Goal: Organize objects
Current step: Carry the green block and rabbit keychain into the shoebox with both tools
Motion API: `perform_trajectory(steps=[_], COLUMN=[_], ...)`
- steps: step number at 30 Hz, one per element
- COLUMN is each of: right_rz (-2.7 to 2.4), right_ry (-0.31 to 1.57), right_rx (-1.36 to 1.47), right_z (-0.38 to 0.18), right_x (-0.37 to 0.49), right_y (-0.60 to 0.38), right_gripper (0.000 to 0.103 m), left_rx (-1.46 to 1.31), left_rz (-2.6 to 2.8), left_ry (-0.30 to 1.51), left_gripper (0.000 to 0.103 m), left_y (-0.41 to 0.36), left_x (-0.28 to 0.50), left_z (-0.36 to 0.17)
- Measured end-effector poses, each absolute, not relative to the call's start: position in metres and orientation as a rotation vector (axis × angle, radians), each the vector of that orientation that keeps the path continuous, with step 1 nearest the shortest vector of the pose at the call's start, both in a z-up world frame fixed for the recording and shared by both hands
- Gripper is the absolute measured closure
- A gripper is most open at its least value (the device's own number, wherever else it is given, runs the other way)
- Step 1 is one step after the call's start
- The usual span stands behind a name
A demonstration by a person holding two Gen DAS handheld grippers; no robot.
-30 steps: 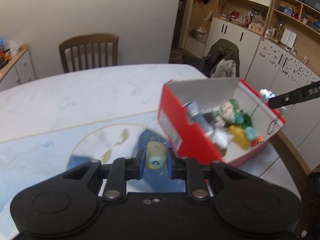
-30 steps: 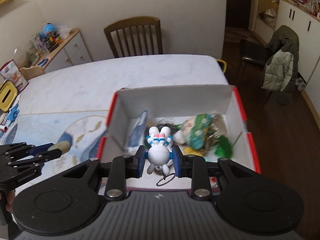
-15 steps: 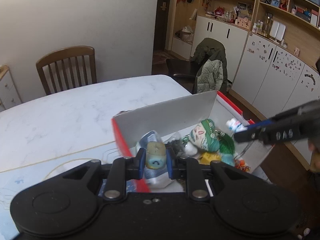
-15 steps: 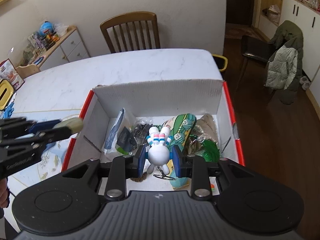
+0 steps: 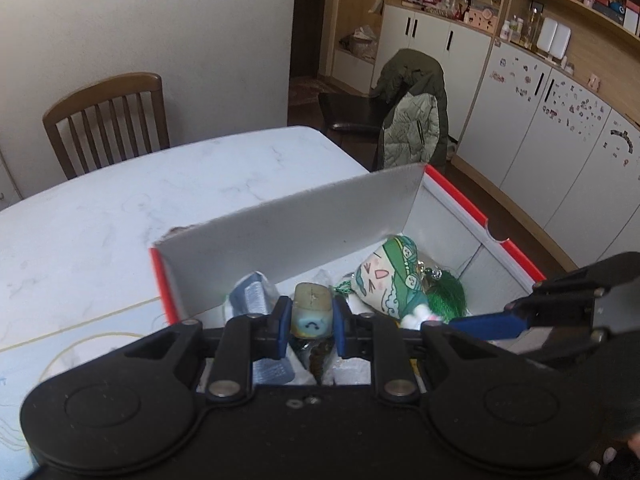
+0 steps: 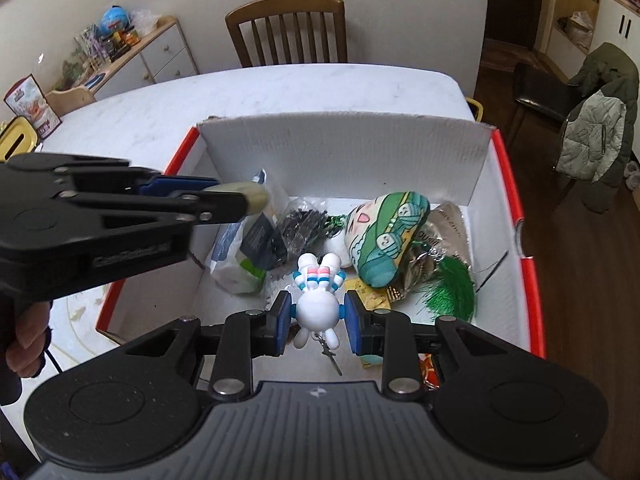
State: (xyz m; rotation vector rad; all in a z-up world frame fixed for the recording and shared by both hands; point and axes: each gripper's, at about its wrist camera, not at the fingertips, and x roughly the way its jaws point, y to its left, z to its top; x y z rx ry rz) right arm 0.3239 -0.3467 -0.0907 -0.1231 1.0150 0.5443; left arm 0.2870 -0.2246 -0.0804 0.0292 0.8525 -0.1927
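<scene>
1. Left wrist view: the left gripper [image 5: 308, 320] pinches a small block toy [image 5: 311, 316] with a smiling face between its blue pads, held above the near-left part of the red box [image 5: 456, 194]. Inside the box, a green plush doll [image 5: 390, 280] lies toward the far right, a green tassel [image 5: 446, 300] just beside it. The right gripper [image 5: 486, 326] reaches in from the box's right side.

2. Left wrist view, handling: the block looks light and rigid, with flat sides that suit a pad-to-pad grip, and is likely to survive a short drop.

3. Right wrist view: the right gripper [image 6: 316, 316] clamps a white figure toy [image 6: 318, 304] by its round head, legs pointing into the box [image 6: 508, 184], over the near middle. A thin pin hangs beneath it.

4. Right wrist view, handling: the figure appears to be hard, smooth plastic, possibly slippery on a curved surface; the head's widest part is the sound hold. The plush looks soft and would cushion a landing.
</scene>
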Motion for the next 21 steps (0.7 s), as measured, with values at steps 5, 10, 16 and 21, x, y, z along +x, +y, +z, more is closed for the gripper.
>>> perform_trajectory(steps=[5, 10, 16, 21], right_rz=[0.556, 0.555, 0.562, 0.564], right_ry=[1.033, 1.051, 1.079, 1.088], right_rx=[-0.13, -0.159, -0.161, -0.154], right_z=[-0.103, -0.117, -0.128, -0.133], right_x=[0.326, 0.329, 0.334, 0.336], right_y=[-0.342, -0.339, -0.339, -0.341], right_gripper=[0.075, 0.075, 0.075, 0.075], left_rx=[0.05, 0.036, 0.03, 0.008], left_rz=[-0.201, -0.211, -0.22, -0.202], left_ry=[0.884, 0.937, 0.99, 1.038], left_gripper=[0.084, 0.083, 0.084, 0.084], left_y=[-0.233, -0.235, -0.238, -0.236], left_x=[0.296, 0.302, 0.306, 0.31], left_z=[-0.094, -0.105, -0.115, -0.126])
